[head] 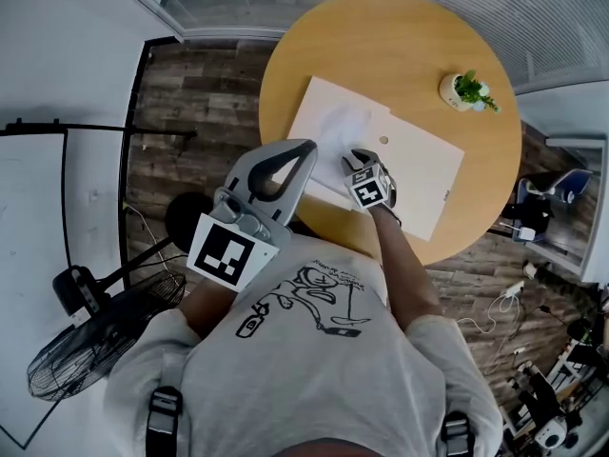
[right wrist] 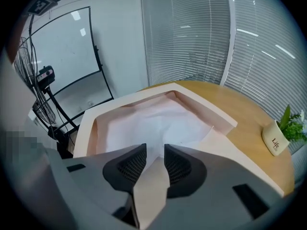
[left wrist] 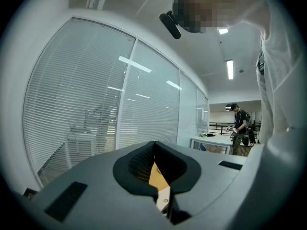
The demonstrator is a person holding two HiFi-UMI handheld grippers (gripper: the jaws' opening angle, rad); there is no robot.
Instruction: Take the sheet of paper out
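Observation:
A beige paper envelope [head: 419, 174] lies open on the round wooden table [head: 381, 36]. A crumpled white sheet [head: 338, 127] shows in its open mouth. My right gripper [head: 354, 158] points steeply down at the envelope's near edge. In the right gripper view its jaws [right wrist: 155, 152] stand apart above the sheet [right wrist: 153, 121] and the envelope's flap [right wrist: 84, 128], and the pads press on nothing. My left gripper [head: 306, 149] is held high at the left and points level, away from the envelope. Its tips [left wrist: 154, 145] meet with nothing held between them.
A small white pot with a green plant [head: 466, 91] stands at the table's far right [right wrist: 280, 138]. A floor fan [head: 86, 341] and a whiteboard [head: 29, 255] stand to the left of the table. Window blinds run behind it. A person [left wrist: 238, 128] stands far off.

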